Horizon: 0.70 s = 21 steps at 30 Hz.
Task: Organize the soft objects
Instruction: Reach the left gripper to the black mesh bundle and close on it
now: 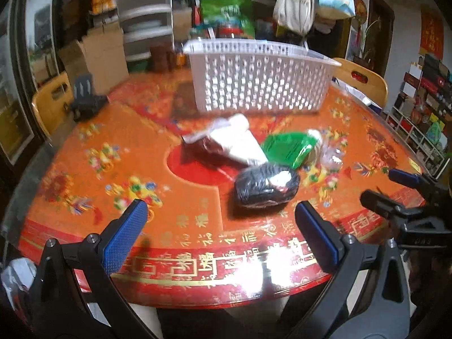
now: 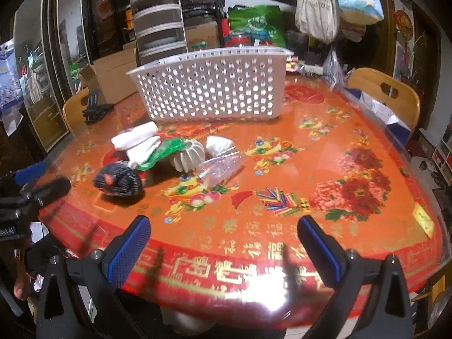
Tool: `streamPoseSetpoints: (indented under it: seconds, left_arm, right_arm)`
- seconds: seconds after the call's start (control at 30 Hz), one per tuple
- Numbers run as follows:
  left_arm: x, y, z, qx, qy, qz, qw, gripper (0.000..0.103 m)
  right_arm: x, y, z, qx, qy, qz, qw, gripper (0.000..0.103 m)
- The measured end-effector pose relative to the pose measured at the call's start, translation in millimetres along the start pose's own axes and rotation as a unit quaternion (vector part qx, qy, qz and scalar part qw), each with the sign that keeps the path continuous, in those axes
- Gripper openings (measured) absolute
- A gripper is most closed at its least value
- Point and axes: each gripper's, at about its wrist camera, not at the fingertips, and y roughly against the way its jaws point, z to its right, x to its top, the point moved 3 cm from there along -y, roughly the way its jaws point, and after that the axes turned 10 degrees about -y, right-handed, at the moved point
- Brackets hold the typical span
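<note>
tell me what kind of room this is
Probably a lived-in dining or storage room at home: a round table under a festive red cloth, wooden chairs, stacked drawers, and tote bags hanging behind.

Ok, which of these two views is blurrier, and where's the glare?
Left wrist view: more motion blur, smearing the basket and the dark bundle; glare on the near table edge. Right wrist view: sharper, same glare low at the table edge; both bend at the fisheye rim.
</note>
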Motion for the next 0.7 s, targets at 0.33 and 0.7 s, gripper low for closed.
streamPoseSetpoints:
  seconds: [0.33, 0.7]
  left_arm:
    - [3.9, -31.0, 19.2, -0.065, -0.030, -0.014, 0.9974, 0.103]
    - [15.1, -57.0, 21.6, -0.084, -0.017, -0.023, 0.9961, 0.100]
  right_arm:
    - [15.5, -25.0, 1.6, 0.022, -0.005, -0.018, 1.000, 0.100]
    - [33.5, -52.0, -2.1, 0.038, 0.000, -0.042, 0.998, 0.080]
